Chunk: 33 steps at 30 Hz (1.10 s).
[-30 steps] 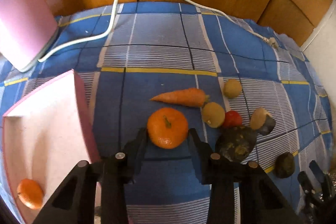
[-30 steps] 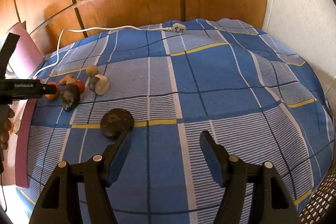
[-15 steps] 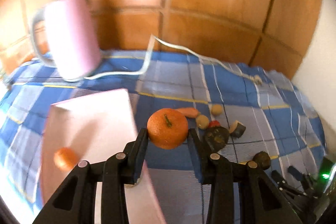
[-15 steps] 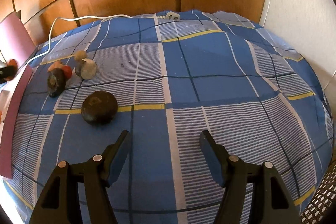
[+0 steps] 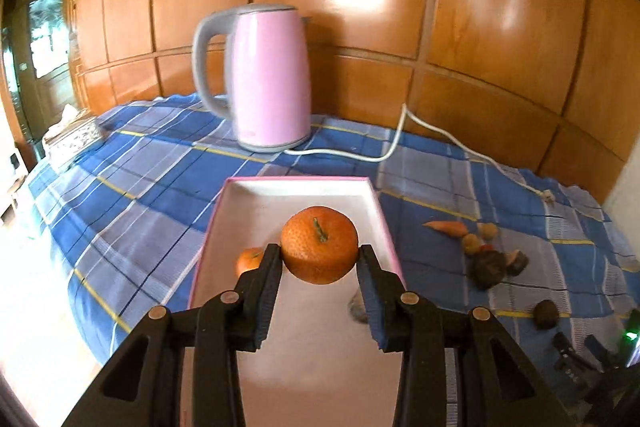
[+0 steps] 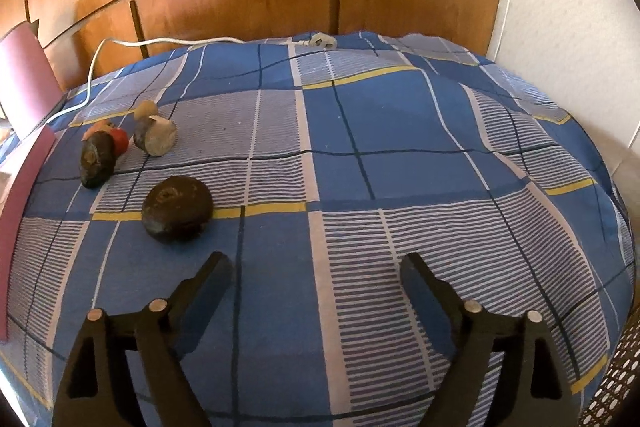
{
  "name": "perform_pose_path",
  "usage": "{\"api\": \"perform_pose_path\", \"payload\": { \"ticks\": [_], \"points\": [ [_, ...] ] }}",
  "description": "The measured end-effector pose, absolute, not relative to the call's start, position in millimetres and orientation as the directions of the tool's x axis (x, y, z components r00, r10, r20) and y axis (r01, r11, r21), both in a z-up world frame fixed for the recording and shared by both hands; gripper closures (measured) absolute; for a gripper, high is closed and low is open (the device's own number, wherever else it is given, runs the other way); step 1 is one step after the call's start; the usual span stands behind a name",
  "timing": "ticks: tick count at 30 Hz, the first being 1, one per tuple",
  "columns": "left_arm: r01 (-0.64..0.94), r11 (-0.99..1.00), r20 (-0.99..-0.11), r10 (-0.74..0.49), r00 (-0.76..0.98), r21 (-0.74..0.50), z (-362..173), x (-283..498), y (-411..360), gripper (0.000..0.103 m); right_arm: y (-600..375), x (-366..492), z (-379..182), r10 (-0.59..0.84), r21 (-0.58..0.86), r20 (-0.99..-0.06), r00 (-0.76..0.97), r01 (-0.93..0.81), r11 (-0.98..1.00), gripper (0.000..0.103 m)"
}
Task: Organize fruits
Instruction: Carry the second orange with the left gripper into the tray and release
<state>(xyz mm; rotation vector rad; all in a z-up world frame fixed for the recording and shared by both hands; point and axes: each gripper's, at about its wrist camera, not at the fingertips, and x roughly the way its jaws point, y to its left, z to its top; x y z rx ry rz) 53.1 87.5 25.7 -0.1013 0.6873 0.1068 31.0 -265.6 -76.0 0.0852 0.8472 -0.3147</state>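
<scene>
under the left gripper (image 5: 319, 255), closed on an orange (image 5: 319, 245), the pink tray (image 5: 384, 219) floor lies bare toward 12 o'clock; a second orange (image 5: 249, 259) sits at 9 o'clock. the kettle (image 5: 269, 79) blocks beyond. ahead of the spread right gripper (image 6: 316, 267), bare cloth (image 6: 400, 131) runs to 12 and 2 o'clock; a dark round fruit (image 6: 177, 208) stands at 10 o'clock.

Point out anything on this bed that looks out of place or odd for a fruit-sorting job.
The pink kettle stands on the soft checked bedspread, its white cord trailing loose with the plug lying unplugged. A carrot lies among the loose produce, though it is no fruit. Nothing looks spilled or broken.
</scene>
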Motion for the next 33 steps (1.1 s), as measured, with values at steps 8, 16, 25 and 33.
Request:
{"api": "perform_pose_path", "payload": {
  "ticks": [8, 16, 25, 33],
  "points": [
    [-0.166, 0.985, -0.631, 0.096, 0.77, -0.053, 17.6, 48.3, 98.4, 0.064, -265.6, 29.9, -76.5, -0.251, -0.051, -0.734, 0.631, 0.318, 0.947, 0.011],
    [-0.201, 0.978, -0.619, 0.125, 0.775, -0.054, 17.2, 48.0, 108.5, 0.063, -263.1, 28.0, -76.7, -0.273, -0.066, -0.728, 0.629, 0.333, 0.941, 0.01],
    [-0.25, 0.967, -0.638, 0.158, 0.753, -0.055, 5.4, 55.6, 120.9, 0.063, -262.9, 27.8, -75.9, -0.278, -0.069, -0.727, 0.628, 0.336, 0.939, 0.01],
    [-0.259, 0.964, -0.633, 0.166, 0.756, -0.056, 5.7, 57.7, 123.6, 0.063, -263.5, 27.1, -76.0, -0.279, -0.069, -0.725, 0.629, 0.337, 0.939, 0.009]
  ]
}}
